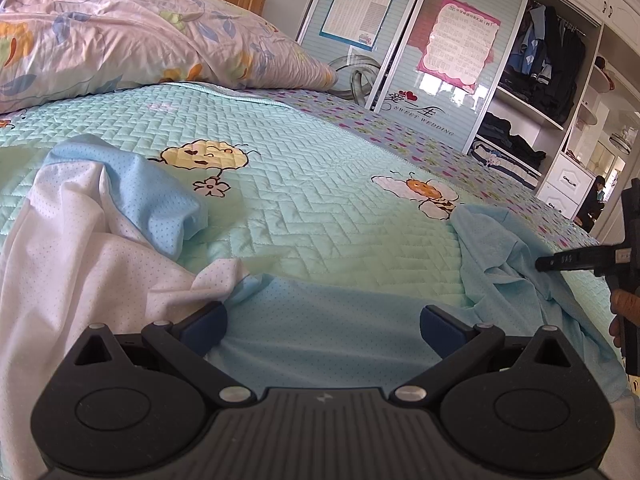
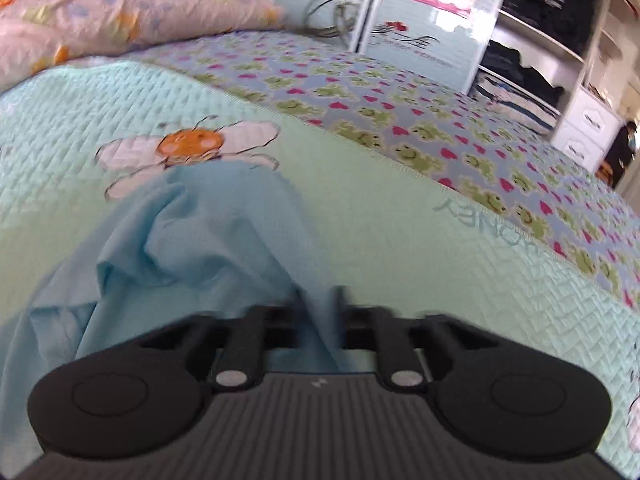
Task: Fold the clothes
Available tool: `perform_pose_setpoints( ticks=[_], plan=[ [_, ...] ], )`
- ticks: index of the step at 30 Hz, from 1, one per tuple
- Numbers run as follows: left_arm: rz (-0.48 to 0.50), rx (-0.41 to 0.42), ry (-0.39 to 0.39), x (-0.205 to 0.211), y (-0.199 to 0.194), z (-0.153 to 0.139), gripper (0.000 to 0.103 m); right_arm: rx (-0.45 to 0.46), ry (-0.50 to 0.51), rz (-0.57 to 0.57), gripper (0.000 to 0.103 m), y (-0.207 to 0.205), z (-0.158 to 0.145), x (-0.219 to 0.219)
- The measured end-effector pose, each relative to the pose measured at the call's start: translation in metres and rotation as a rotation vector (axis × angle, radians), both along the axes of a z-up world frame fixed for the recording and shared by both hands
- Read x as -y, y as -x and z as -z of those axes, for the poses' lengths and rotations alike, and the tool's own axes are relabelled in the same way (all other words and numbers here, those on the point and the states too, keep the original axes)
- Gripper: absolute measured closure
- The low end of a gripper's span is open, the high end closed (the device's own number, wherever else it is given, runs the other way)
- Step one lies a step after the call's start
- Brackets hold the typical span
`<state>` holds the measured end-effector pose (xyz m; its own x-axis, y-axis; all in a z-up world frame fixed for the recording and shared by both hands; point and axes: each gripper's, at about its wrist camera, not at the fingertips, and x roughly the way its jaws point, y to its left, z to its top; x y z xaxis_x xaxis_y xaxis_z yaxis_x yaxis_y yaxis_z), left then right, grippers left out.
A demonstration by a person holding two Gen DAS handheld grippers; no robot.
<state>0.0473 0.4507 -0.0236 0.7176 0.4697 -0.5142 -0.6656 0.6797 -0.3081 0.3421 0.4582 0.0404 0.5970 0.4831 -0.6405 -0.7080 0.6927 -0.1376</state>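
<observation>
1. The garment (image 1: 316, 320), a light blue and white dotted piece of clothing, lies crumpled on the bed (image 1: 304, 200). We judge that the folding is only at its start: no neat fold is visible, one blue part is bunched ahead and to the left of the left gripper, and another blue part is drawn out to its right.

2. What remains, in our judgement, is nearly everything: to spread the cloth flat, then to make the folds.

3. The left gripper (image 1: 322, 326) has its jaws spread wide. The blue cloth lies between and under the two pads, but they do not pinch it. The white part of the garment is beside the left pad.

4. The right gripper (image 2: 320, 312) has its jaws pressed together on a bunch of the blue cloth (image 2: 200, 240), which rises from the bed into the gripper. This view is blurred, so we cannot tell how much cloth is caught.

5. In the left wrist view the right gripper (image 1: 540, 264) touches the blue cloth well to the right.

6. Farther ahead of both grippers are a flowered pillow (image 1: 120, 40) and a wardrobe (image 1: 540, 60).
</observation>
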Motion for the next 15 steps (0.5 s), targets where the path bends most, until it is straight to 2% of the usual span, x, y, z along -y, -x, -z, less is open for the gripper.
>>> perform_pose_setpoints(
  ticks=[6,7,8,9,10,12,13,15],
  plan=[
    [0.000,0.000,-0.003,-0.001,-0.001,0.001,0.000,-0.039,-0.040,0.167,0.100,-0.046,0.000,0.006],
    [0.000,0.001,-0.003,-0.001,-0.001,0.001,0.000,-0.091,-0.063,0.196,0.090,-0.057,0.002,0.009],
    [0.000,0.001,-0.003,-0.002,-0.001,0.001,0.001,-0.129,-0.090,0.216,0.087,-0.064,0.005,0.015],
    [0.000,0.001,-0.004,-0.002,-0.001,0.001,0.000,-0.154,-0.114,0.231,0.084,-0.069,0.008,0.020],
    [0.000,0.001,-0.004,-0.002,-0.002,0.001,0.000,-0.156,-0.128,0.245,0.075,-0.068,0.009,0.026],
    [0.000,0.000,-0.005,-0.001,-0.002,0.001,0.000,-0.141,-0.147,0.274,0.072,-0.060,0.008,0.038],
    [0.000,-0.001,-0.005,-0.001,-0.003,0.001,0.000,-0.133,-0.157,0.288,0.066,-0.057,0.008,0.044],
    [0.000,-0.004,-0.008,0.000,-0.003,0.001,0.000,-0.144,-0.171,0.258,0.065,-0.040,0.007,0.050]
  ],
)
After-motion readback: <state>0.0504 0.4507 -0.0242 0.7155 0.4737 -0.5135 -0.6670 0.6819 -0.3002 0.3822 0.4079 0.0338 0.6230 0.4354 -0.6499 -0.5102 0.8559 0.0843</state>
